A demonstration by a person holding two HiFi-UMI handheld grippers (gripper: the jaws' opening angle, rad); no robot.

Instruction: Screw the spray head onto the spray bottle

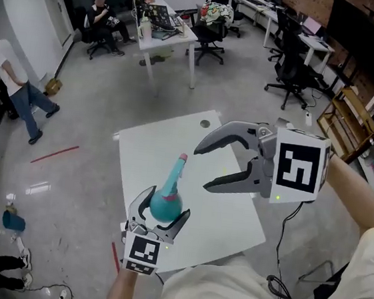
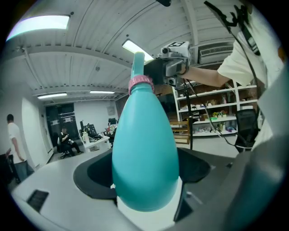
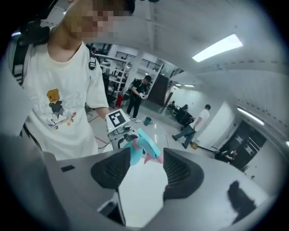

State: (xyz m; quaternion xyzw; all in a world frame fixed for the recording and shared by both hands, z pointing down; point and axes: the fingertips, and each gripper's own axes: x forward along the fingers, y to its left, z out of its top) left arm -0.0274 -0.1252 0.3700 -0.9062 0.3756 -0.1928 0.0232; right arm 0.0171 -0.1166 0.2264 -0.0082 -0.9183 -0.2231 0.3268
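A teal spray bottle (image 1: 166,203) with a pink collar and a teal spray head (image 1: 179,167) on top points away from me over the white table (image 1: 226,217). My left gripper (image 1: 160,217) is shut on its round body, low in the head view. In the left gripper view the spray bottle (image 2: 144,153) fills the middle, with the pink collar (image 2: 141,84) high up. My right gripper (image 1: 203,169) hangs open just right of the spray head, with nothing between its fingers. In the right gripper view the spray head (image 3: 145,145) shows beyond the right gripper (image 3: 146,158).
The table's far edge has a small round hole (image 1: 205,123). Office desks and chairs (image 1: 210,37) stand behind, wooden shelving (image 1: 352,117) at right. People (image 1: 16,86) are on the floor at left. A cable (image 1: 288,291) hangs by my right arm.
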